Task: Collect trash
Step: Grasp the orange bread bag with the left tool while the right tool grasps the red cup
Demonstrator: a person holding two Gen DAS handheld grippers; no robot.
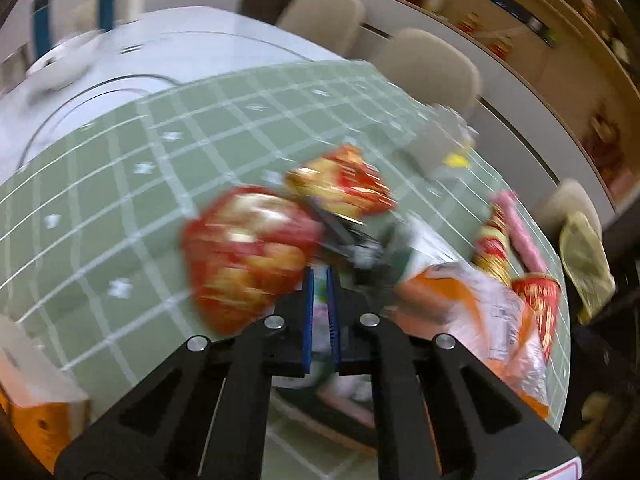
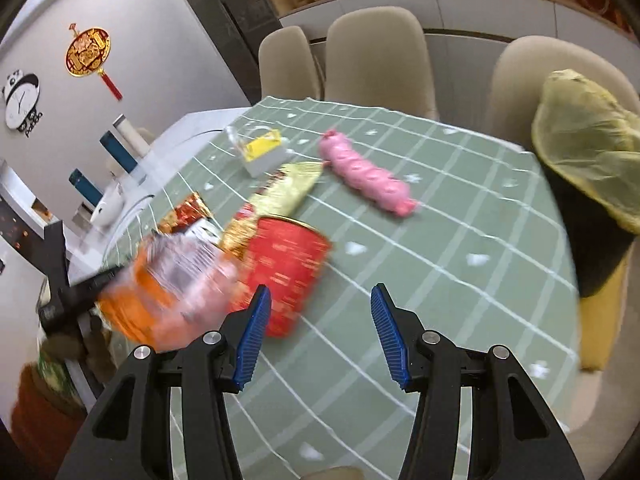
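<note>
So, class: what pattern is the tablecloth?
Green with a white grid, clearest in the right wrist view: tablecloth.

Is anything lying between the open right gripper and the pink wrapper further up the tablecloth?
Nothing visible does. The right gripper is open over bare green tablecloth, and the pink wrapper lies ahead, slightly right. The red cup and orange bag sit left of that line.

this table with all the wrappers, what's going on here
A person with a gripper in each hand is clearing snack trash off a green checked tablecloth. The left gripper is shut on a thin wrapper. The right gripper is open, close to a red cup lying on its side. A pink packet lies farther back.
</note>
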